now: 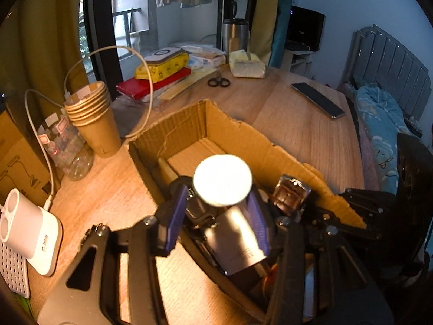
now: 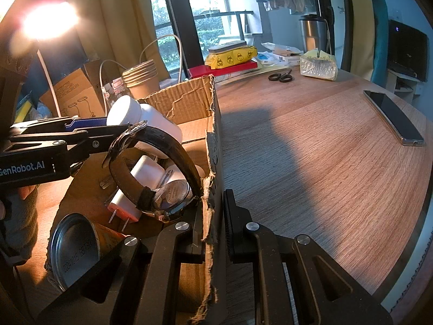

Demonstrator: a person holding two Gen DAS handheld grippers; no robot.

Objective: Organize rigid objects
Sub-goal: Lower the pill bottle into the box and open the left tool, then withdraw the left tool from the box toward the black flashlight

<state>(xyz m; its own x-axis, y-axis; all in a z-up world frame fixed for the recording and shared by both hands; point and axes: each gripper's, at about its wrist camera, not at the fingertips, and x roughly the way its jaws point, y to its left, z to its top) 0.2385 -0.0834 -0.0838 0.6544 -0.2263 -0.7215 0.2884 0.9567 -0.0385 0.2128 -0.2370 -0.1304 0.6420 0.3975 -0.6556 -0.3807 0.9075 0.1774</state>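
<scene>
Bottle going into box, wall pinned.
Left gripper (image 1: 216, 211) clamps white bottle (image 1: 222, 180) over cardboard box (image 1: 243, 132); right gripper (image 2: 213, 216) pinches its wall. Next: lower, release.

Lettering "GenRobot.AI", first letter cut off by the frame edge, reads on the left gripper's (image 2: 130, 128) black body. Stamped digits on the can (image 2: 74, 249) end are too blurred to read reliably. No other legible markings.
</scene>
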